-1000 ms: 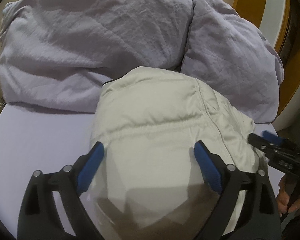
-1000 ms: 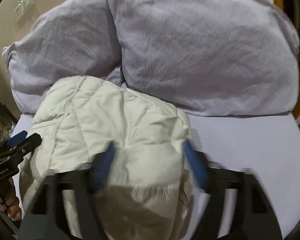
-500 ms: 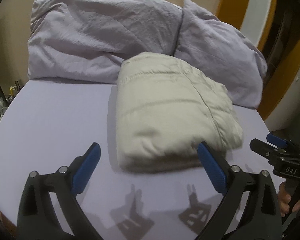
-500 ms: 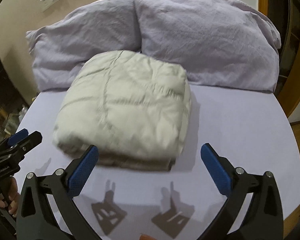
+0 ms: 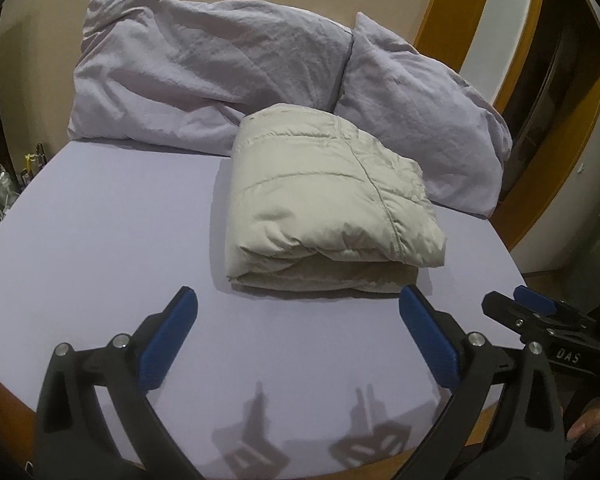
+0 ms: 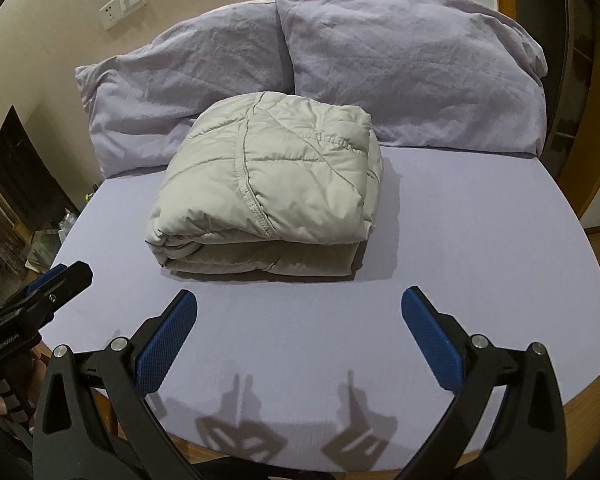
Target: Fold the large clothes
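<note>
Left wrist view: left gripper (image 5: pixel 298 344), jaws opening, empty, short of the folded jacket (image 5: pixel 324 200) mid-bed (image 5: pixel 100 220); pillows (image 5: pixel 204 68) behind. Right wrist view alone: right gripper (image 6: pixel 300 344) spread empty; wall socket (image 6: pixel 123 5) beyond the jacket.

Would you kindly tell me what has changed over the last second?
Both grippers drew back from the folded jacket: the left gripper, whose fingers are opening, and the right gripper now hang over bare sheet, holding nothing. The jacket stayed folded against the two pillows.
</note>
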Motion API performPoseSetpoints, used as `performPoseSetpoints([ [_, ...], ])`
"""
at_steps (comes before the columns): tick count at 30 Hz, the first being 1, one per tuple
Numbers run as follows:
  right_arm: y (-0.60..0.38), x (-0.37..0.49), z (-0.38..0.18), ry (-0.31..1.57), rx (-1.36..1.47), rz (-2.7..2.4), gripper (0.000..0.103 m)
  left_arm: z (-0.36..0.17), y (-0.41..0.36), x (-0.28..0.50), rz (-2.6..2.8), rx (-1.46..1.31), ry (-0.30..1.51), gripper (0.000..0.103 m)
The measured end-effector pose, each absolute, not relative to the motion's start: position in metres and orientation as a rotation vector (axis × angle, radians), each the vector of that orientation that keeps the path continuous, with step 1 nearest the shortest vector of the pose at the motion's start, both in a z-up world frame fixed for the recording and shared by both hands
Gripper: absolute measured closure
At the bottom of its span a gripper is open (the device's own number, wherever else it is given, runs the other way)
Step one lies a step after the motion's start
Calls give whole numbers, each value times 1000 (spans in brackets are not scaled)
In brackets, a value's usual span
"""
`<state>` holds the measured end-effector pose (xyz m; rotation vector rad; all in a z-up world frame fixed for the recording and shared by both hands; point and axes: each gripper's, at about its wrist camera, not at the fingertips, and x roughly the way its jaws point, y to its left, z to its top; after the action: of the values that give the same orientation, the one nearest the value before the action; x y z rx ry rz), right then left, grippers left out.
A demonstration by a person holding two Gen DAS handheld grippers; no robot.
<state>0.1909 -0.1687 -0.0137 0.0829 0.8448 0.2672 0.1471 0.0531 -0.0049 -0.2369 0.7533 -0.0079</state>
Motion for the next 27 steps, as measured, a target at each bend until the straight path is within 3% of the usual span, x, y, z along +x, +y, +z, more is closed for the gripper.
performPoseSetpoints([
  [27, -167, 186, -12, 830, 103, 268, 1, -6, 45, 147, -44, -238, 758, 2],
])
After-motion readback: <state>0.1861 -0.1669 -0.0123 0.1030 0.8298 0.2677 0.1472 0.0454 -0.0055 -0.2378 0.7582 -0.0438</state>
